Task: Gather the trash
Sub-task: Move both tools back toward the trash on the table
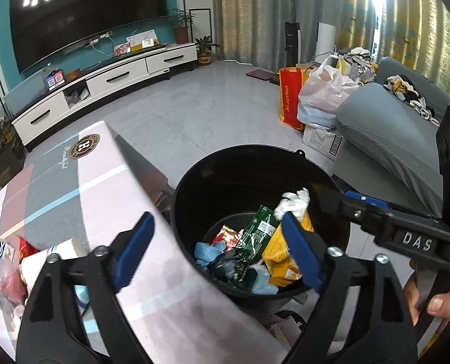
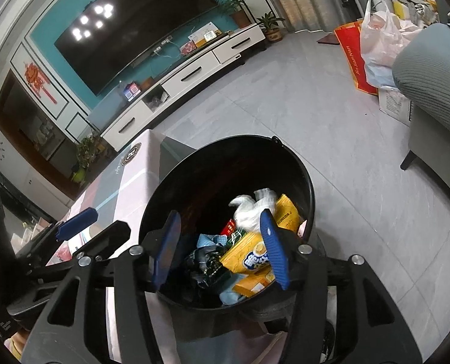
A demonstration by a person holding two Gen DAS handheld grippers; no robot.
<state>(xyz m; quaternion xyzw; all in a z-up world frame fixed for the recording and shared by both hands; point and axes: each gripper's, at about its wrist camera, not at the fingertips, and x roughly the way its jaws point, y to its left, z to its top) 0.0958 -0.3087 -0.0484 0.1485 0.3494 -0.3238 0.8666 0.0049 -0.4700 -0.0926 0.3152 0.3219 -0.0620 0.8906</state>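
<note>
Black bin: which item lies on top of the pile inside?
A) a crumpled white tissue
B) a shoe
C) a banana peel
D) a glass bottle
A: a crumpled white tissue rests on the yellow snack bag atop the pile in the black bin; neither hand-held gripper holds anything.

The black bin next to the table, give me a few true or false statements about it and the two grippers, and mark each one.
1. The black bin already has rubbish in it. True: a yellow packet, a green packet and a white wad lie inside.
2. The left gripper holds a wrapper. False: its fingers are spread with nothing between them.
3. The right gripper is open over the bin. True.
4. The bin stands on top of the table. False: it stands beside the table's edge, lower than the tabletop.
5. The table has been emptied of rubbish. False: wrappers lie on it at the left wrist view's lower left.
</note>
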